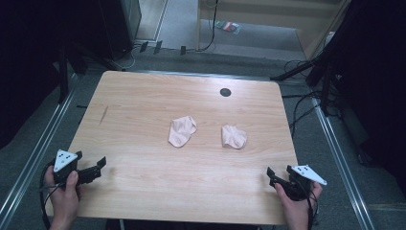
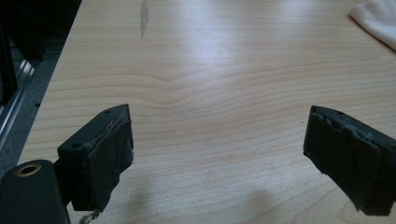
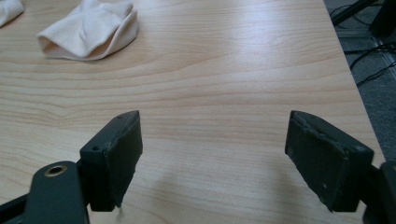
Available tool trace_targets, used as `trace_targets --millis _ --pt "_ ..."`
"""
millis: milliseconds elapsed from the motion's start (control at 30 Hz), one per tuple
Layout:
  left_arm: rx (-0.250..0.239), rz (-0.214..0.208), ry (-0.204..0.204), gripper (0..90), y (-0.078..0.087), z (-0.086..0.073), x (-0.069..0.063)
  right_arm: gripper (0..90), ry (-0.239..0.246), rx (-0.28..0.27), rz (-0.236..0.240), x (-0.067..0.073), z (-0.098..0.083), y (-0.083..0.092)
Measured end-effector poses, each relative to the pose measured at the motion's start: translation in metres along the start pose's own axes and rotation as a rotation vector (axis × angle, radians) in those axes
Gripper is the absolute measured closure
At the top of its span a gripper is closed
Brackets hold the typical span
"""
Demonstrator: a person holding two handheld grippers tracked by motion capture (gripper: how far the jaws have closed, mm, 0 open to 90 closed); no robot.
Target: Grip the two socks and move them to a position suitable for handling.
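Observation:
Two pale pink socks lie crumpled near the middle of the wooden table (image 1: 143, 187): the left sock (image 1: 182, 131) and the right sock (image 1: 234, 136). My left gripper (image 1: 98, 167) hovers at the table's front left corner, open, with nothing between its jaws. At the front right corner my right gripper (image 1: 274, 176) is open and empty too. In the right gripper view, the right sock (image 3: 91, 29) lies far ahead at the upper left of my gripper (image 3: 212, 147). A corner of the left sock (image 2: 377, 21) appears at the top right of the left gripper view, far from my gripper (image 2: 217, 147).
A dark round cable hole (image 1: 225, 92) sits near the table's far edge. A grey scuff mark (image 1: 104, 115) marks the left side. Black stands and cables (image 1: 306, 103) crowd the floor to the right; metal rails (image 1: 43, 143) run along both sides.

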State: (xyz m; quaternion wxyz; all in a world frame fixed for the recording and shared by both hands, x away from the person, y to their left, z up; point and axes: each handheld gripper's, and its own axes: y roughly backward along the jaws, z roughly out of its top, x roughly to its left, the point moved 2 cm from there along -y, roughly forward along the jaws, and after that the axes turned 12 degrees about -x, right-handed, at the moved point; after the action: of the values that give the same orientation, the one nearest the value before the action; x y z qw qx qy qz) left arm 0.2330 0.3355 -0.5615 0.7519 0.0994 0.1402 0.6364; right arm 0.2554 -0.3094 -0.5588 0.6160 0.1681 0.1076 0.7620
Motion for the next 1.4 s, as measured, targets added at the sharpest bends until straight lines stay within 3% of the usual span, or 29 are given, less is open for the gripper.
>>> trace_targets --millis 367,600,700,900,933,1033,1067,1167,1233,1400 --pt "-0.013 -0.002 0.021 8.6 0.001 0.0 0.002 23.4 0.0 -0.023 -0.022 0.005 0.015 -0.001" --pt "-0.013 -0.004 0.021 8.6 0.001 0.0 0.002 27.8 0.017 -0.033 0.035 0.03 0.042 -0.012" --pt "-0.014 -0.008 0.026 8.6 0.001 0.0 0.002 31.4 0.029 -0.035 0.074 0.047 0.057 -0.025" --pt "-0.009 -0.011 0.029 8.6 0.001 0.0 0.003 36.2 0.029 -0.018 0.108 0.067 0.065 -0.046" --pt "-0.008 -0.011 0.029 8.6 0.001 0.0 0.003 38.0 0.042 -0.006 0.119 0.075 0.067 -0.056" --pt "-0.006 -0.011 0.028 8.6 0.001 0.0 0.003 38.0 0.056 0.0 0.123 0.083 0.068 -0.066" --pt "-0.005 -0.012 0.027 8.6 0.001 0.0 0.003 37.7 0.075 0.018 0.108 0.089 0.068 -0.077" --pt "-0.006 -0.012 0.028 8.6 0.0 0.0 0.003 37.4 0.076 0.04 0.093 0.091 0.067 -0.088" --pt "-0.009 -0.014 0.031 8.6 0.001 0.0 0.003 36.9 0.053 0.069 0.07 0.09 0.064 -0.103" --pt "-0.011 -0.017 0.031 8.7 0.001 0.0 0.003 35.4 -0.002 0.114 0.048 0.084 0.058 -0.118"
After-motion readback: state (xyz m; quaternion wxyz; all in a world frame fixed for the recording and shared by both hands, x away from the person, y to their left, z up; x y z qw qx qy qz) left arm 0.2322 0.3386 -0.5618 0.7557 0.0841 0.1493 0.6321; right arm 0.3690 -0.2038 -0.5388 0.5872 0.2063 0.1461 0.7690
